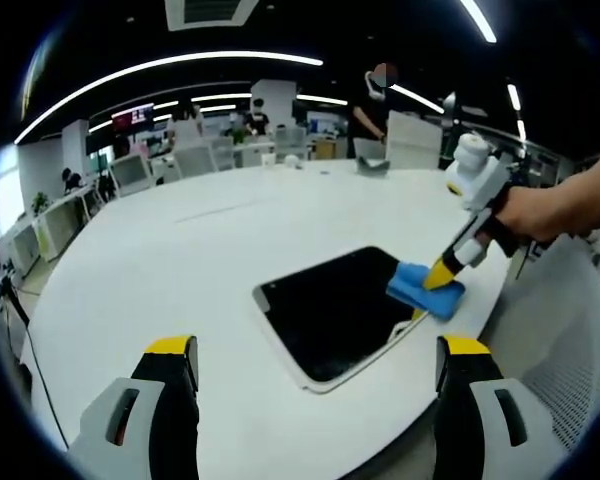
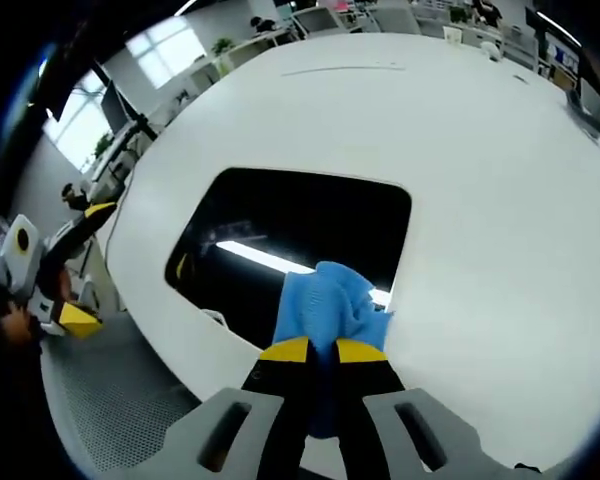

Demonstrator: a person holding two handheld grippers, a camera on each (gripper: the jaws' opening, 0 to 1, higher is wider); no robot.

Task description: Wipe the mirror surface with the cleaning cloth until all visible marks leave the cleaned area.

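Two grippers in play. We had the right gripper point(image 2: 322, 350) pinching the blue cloth point(image 2: 330, 300), jaws pressed onto it, cloth down on the mirror point(image 2: 280, 225) at its near-right corner, by the table's edge. Seen from the left gripper view, the right gripper point(image 1: 442, 275) came in from the mirror's right side, a hand point(image 1: 540, 210) behind it, cloth point(image 1: 425, 290) overlapping the mirror's point(image 1: 330, 310) frame there. Our left gripper point(image 1: 315, 365) hung short of the mirror, fingers spread wide, holding nothing.

We judged the wipe barely begun: most of the dark glass lay beyond the cloth. We couldn't make out marks against the reflections. Best to keep the cloth flat, press evenly, stroke away from the corner across the glass. White table point(image 1: 180, 260) past the mirror was open, plenty of room. Mirror sat close to the table's edge, so pushing toward that edge risked sliding it off.
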